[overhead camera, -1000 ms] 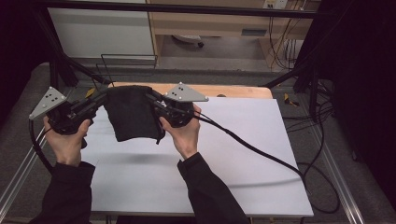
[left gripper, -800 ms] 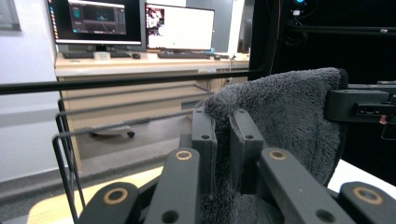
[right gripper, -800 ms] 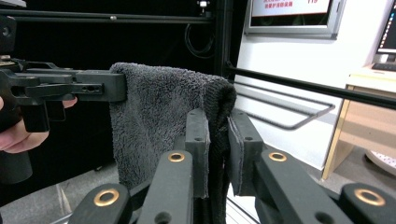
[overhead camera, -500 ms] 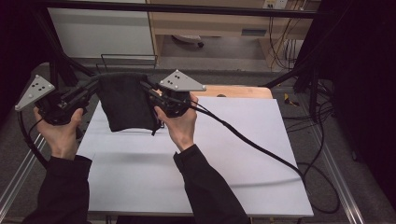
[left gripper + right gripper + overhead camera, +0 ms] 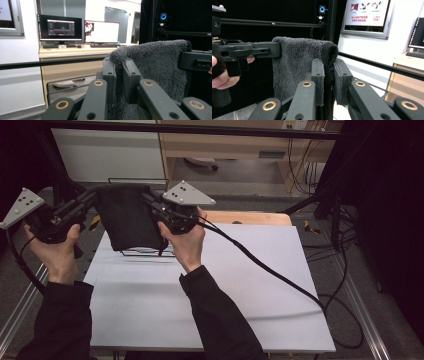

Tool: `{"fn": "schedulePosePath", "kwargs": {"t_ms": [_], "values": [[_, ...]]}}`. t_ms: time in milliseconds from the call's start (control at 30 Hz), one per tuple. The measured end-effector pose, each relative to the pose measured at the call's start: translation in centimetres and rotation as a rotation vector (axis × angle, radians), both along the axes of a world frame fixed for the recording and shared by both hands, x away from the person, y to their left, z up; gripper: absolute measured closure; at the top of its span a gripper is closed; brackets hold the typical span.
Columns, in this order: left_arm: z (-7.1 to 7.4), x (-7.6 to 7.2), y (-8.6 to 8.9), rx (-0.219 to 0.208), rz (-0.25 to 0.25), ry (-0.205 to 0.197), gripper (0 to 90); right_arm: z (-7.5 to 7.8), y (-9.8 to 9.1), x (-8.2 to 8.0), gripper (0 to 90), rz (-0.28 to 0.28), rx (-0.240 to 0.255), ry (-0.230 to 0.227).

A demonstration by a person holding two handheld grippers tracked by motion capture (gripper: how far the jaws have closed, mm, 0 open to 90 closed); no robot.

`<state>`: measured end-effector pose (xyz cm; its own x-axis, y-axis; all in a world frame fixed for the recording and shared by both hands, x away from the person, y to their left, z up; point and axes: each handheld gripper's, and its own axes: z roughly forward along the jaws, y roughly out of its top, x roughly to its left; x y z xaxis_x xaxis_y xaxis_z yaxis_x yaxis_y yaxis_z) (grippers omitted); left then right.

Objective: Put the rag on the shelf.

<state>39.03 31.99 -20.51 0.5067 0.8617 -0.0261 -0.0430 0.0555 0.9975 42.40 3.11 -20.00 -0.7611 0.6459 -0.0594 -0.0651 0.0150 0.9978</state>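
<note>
White sheeting covered the counter point(image 5: 215, 285), with a wooden strip showing along its far edge and a desk with two lit monitors point(image 5: 80, 31) beyond the frame of the rig. Above the counter's far left corner hung a dark towel point(image 5: 129, 217), lifted clear of the surface and draped downward from its top edge. A thin wire rack point(image 5: 147, 252) lay on the counter just below the towel's lower hem.

The left tongs point(image 5: 92, 197) were pressed together on the towel's top left corner; in the left gripper view the fleecy cloth point(image 5: 155, 67) was squeezed between the two black jaws. The right tongs point(image 5: 150, 200) were likewise pinching the top right corner, and in the right gripper view the towel's folded edge point(image 5: 328, 60) ran down between that pair of jaws. Both hands held their grippers at much the same height, either side of the towel, so its top edge stretched between them. A black cable point(image 5: 260, 265) trailed from the right gripper across the counter toward its right edge.
</note>
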Motion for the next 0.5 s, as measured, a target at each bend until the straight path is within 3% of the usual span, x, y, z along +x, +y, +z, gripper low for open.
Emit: {"fn": "schedulePosePath", "kwargs": {"t_ms": [500], "values": [[1.6, 1.0, 0.5, -0.036, 0.023, -0.045, 82.0, 2.1, 1.0, 0.9, 80.8, -0.013, 0.012, -0.036]]}}
